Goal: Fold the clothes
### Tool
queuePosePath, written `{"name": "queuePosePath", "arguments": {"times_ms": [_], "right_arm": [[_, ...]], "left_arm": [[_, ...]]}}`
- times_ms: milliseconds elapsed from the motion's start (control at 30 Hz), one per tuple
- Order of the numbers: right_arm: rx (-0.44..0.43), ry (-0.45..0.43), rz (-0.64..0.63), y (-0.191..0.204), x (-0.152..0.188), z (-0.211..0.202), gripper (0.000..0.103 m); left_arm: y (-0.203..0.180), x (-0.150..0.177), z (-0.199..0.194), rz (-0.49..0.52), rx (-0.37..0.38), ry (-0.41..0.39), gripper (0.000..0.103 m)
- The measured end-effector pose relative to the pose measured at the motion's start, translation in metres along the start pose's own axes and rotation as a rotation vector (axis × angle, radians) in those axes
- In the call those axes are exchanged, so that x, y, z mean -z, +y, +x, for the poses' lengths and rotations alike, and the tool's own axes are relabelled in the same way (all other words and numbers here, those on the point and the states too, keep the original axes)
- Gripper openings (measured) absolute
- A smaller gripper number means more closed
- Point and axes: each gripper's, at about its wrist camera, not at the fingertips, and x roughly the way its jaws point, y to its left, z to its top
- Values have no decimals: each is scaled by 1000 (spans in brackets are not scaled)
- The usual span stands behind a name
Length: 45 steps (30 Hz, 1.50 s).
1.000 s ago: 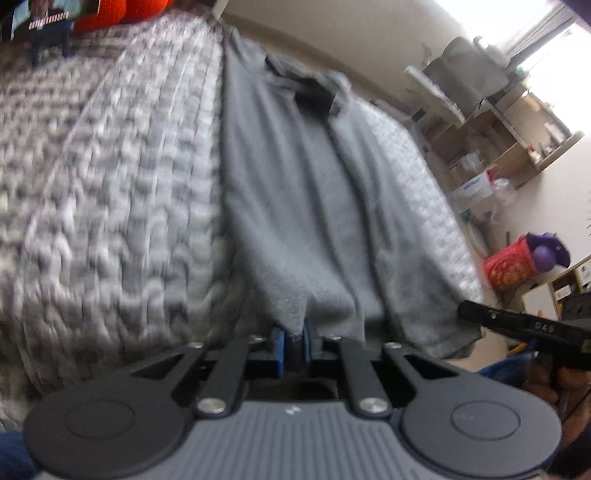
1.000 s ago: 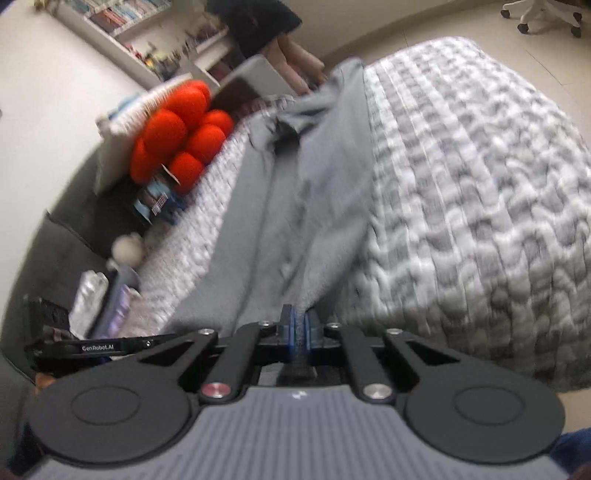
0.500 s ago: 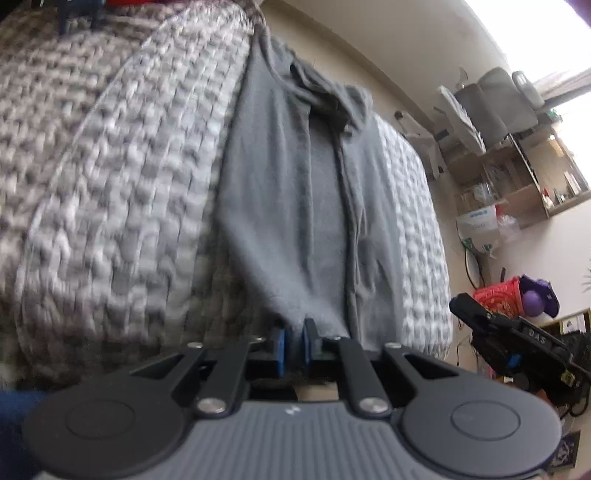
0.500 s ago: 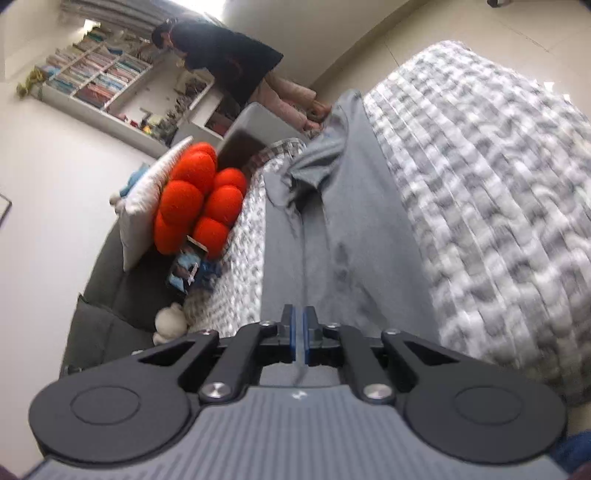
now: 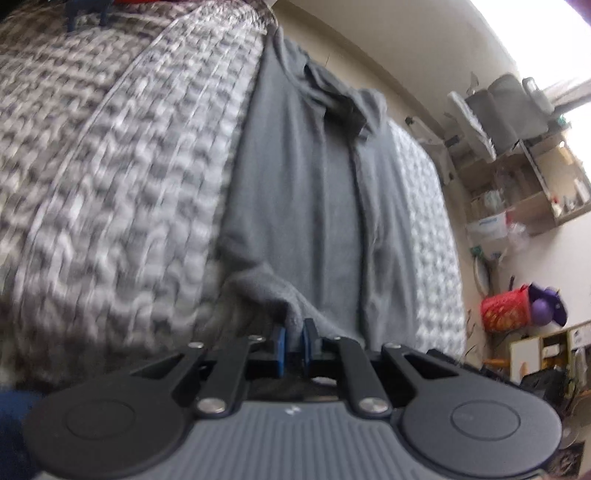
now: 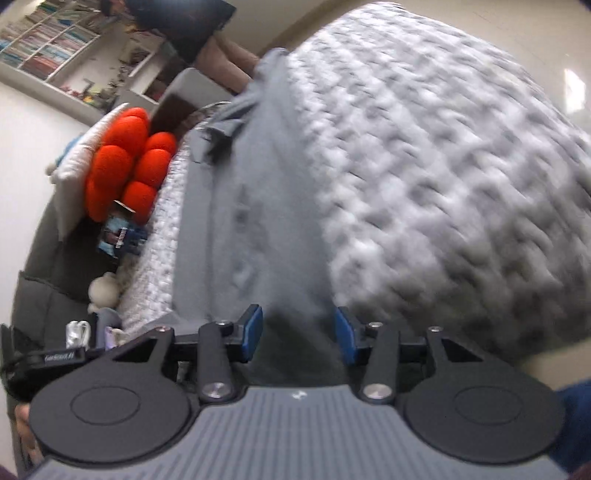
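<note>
A grey shirt [image 5: 310, 192] lies lengthwise on a grey-white knitted blanket [image 5: 110, 155], collar at the far end. My left gripper [image 5: 293, 341] is shut on the shirt's near hem, which bunches up between the blue pads. In the right wrist view the same shirt [image 6: 266, 221] runs away from me across the blanket [image 6: 443, 177]. My right gripper [image 6: 299, 334] is open, its blue pads spread on either side of the near hem.
Red round cushions [image 6: 125, 162], a white pillow and a small box [image 6: 120, 240] sit left of the bed. A person [image 6: 192, 29] stands at the far end by bookshelves. Shelves [image 5: 524, 184] and a red basket [image 5: 508, 310] stand on the right.
My right gripper has opened and let go of the shirt hem. My left gripper stays shut on the hem, which now bunches more. Both views have shifted slightly.
</note>
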Motion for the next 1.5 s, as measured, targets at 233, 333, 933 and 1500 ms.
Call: {"name": "queuePosePath", "arguments": {"times_ms": [233,333,933,1500], "right_arm": [[17,46,-30,-13,14,11,49],[-12,66,-68,-10,17,20,54],[-192,-41,-72,49,-35,-16,9],[-24,4,-162,50,-151,57,66]], "left_arm": [[7,30,13,98,-90,-9,9],[8,35,21,150,-125,-21,9],[-22,-24,-13,97,-32,-94,7],[0,-165,47,-116,-46,-100,19]]}}
